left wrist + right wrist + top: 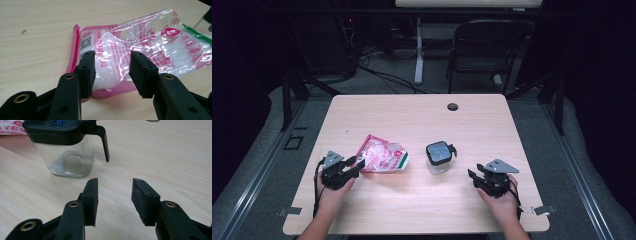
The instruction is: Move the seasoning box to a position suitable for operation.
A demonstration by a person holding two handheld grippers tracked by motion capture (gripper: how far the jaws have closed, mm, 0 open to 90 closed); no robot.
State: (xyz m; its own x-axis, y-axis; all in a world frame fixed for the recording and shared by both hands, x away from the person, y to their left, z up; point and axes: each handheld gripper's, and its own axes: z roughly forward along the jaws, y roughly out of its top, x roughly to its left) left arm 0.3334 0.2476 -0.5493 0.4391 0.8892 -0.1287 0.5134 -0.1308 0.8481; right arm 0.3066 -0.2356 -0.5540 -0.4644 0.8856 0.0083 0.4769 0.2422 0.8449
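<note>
A pink-edged clear plastic bag (381, 155) of white grains lies flat on the wooden table (412, 115), left of centre. My left gripper (356, 166) sits low at the bag's near left corner. In the left gripper view the bag (150, 42) spreads out beyond my left gripper (112, 53), whose jaws stand apart and do not press on it. A small glass jar (439, 157) with a black flip lid stands upright at mid-table. My right gripper (473, 176) rests to its right. In the right gripper view the jar (67, 157) is ahead and left of my right gripper (115, 181), open and with nothing in it.
A round cable hole (452, 106) sits near the table's far edge. A black folding chair (489, 45) and a white desk leg (418, 50) stand on the floor behind the table. A strip of the bag (10, 130) shows behind the jar.
</note>
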